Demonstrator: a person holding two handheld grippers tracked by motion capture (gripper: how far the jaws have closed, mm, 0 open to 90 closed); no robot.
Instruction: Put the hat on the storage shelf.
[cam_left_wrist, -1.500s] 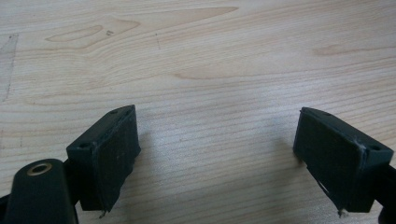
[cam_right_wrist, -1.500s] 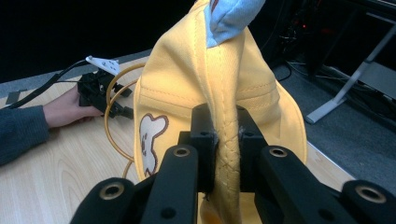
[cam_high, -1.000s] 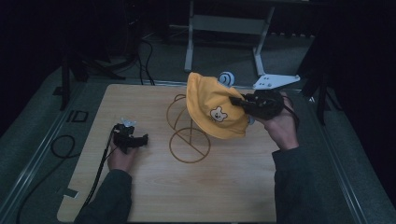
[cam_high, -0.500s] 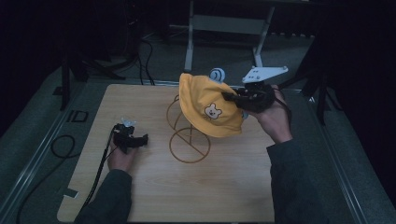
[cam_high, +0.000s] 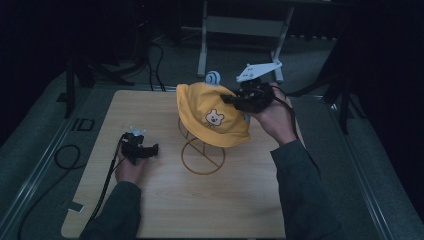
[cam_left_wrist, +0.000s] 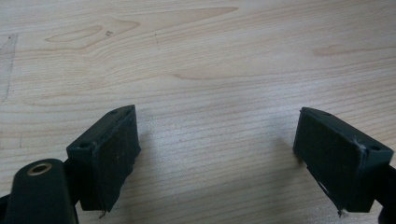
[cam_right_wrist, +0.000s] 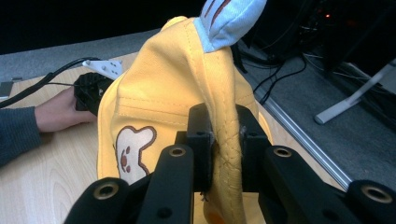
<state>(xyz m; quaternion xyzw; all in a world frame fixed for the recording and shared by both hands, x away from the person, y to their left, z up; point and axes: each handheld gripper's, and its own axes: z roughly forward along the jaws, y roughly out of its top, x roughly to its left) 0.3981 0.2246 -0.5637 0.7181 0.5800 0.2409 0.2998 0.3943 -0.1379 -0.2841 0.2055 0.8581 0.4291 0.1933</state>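
A yellow bucket hat (cam_high: 212, 112) with a bear face and a pale blue ear (cam_high: 214, 77) hangs over a gold wire stand (cam_high: 202, 156) in the middle of the wooden table (cam_high: 150, 200). My right gripper (cam_high: 227, 99) pinches the hat's brim from the right. In the right gripper view the brim (cam_right_wrist: 227, 140) sits pressed between the pads of that gripper (cam_right_wrist: 226, 144), whose jaws have just been opening slightly. My left gripper (cam_high: 152, 148) rests low on the table left of the stand. Its jaws (cam_left_wrist: 219, 154) stand wide, with bare wood between them.
A grey metal frame (cam_high: 202, 45) stands behind the table. Cables (cam_high: 60, 157) lie on the floor at the left, and one trails from the left gripper along the table. A metal rail (cam_high: 40, 165) borders the table's left side.
The right hand carried the hat leftward and slightly away, so it now sits more over the wire stand. The left hand and its gripper stayed put.
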